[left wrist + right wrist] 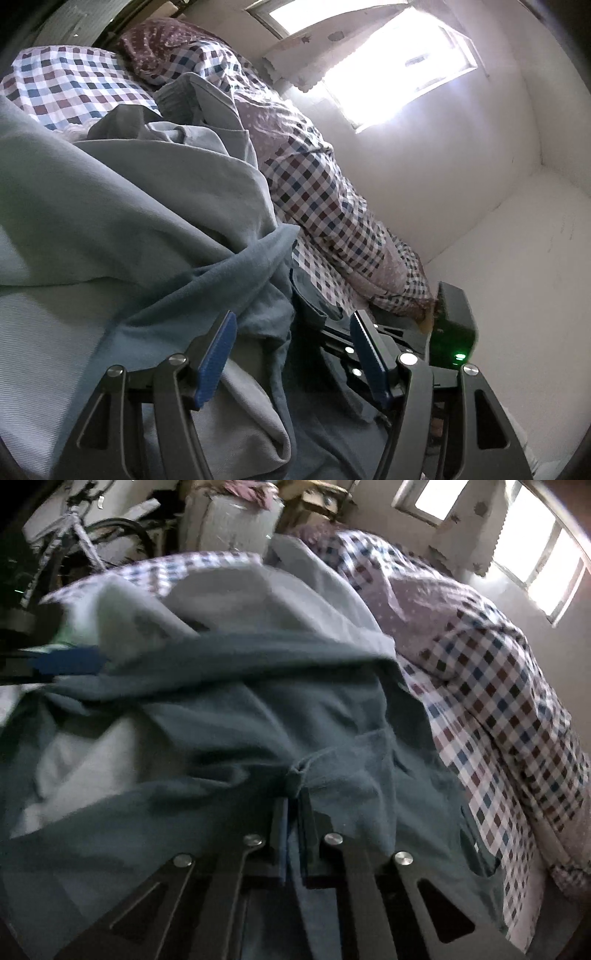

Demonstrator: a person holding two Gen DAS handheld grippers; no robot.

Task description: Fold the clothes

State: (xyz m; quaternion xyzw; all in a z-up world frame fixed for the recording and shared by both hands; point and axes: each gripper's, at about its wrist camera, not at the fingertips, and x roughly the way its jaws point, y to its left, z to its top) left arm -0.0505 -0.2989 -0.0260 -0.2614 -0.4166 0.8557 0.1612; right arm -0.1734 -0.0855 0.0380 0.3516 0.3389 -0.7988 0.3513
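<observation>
Bedroom: checkered bedding, bicycle

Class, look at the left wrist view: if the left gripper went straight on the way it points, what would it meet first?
Most likely the blue-grey garment bunched just ahead of the left gripper; depth is unclear.

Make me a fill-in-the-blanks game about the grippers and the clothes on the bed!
1. The right gripper is pinching the dark ____ garment.
2. The left gripper has its jaws ____, with nothing pinched between them.
3. The bedding under the clothes has a ____ pattern.
4. Bright daylight comes in through the ____ in the wall.

Missing words: blue; open; checked; window
</observation>
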